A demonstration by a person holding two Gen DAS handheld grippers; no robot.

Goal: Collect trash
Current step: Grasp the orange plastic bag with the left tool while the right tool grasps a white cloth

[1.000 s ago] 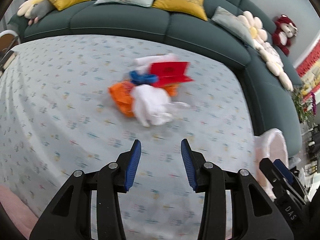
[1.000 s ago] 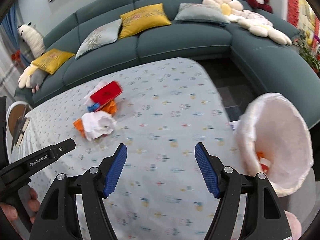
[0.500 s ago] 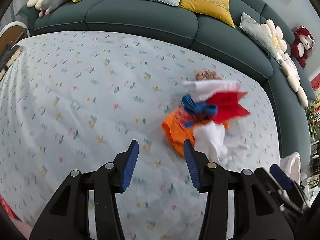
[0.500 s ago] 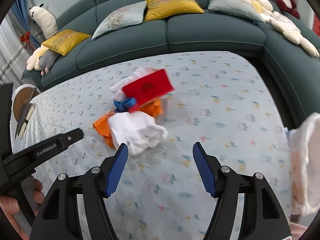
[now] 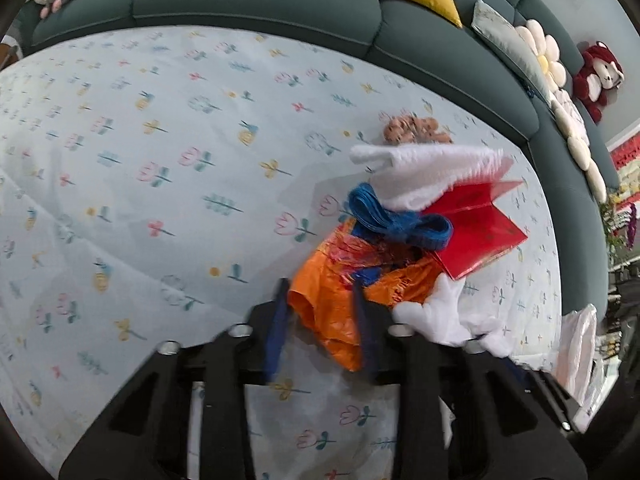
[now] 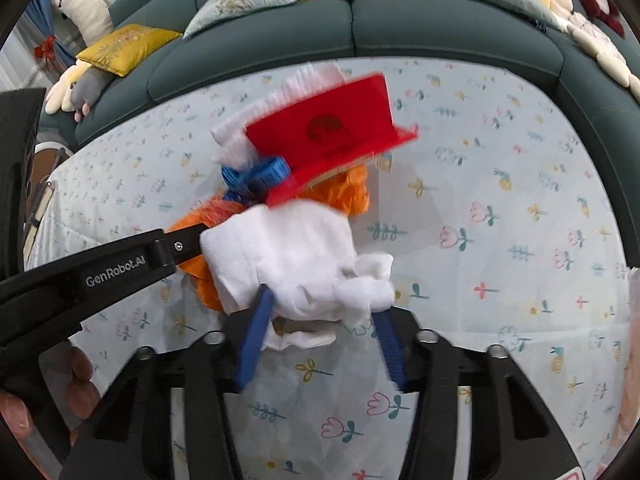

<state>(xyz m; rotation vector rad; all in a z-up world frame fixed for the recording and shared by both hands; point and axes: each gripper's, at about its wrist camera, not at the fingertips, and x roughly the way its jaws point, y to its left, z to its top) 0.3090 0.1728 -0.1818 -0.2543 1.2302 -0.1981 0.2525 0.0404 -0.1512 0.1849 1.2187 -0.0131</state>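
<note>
Nearest in the left wrist view, the left hand-held gripper (image 5: 320, 320) points steeply down at the surface (image 5: 140, 168), which wears a pale cloth printed with small flowers. Its jaws are closing, and the lower edge of the orange bag (image 5: 336, 292) sits between the blue pads; whether they already press it I cannot tell through the blur. In the right wrist view the right hand-held gripper (image 6: 320, 328) is likewise closing, with the crumpled white tissue (image 6: 296, 256) between its pads, the left pad touching the paper. The black body of the left tool reaches in from the left of that view, with fingers (image 6: 82, 364) of a hand wrapped below it.

The trash lies in one heap near the right part of the surface. Just beyond the orange bag lies a blue strap (image 5: 396, 220), knotted, and a red card (image 5: 476, 228) folded open leans over it. Behind these sits white wadding (image 5: 424, 168), and behind that a small brown clump (image 5: 412, 128).

At the right edge hangs a white bag (image 5: 576, 348). Farthest back, a dark green sofa (image 5: 256, 4) curves around the surface, bearing yellow cushions (image 6: 128, 46) and a red plush bear (image 5: 600, 76).
</note>
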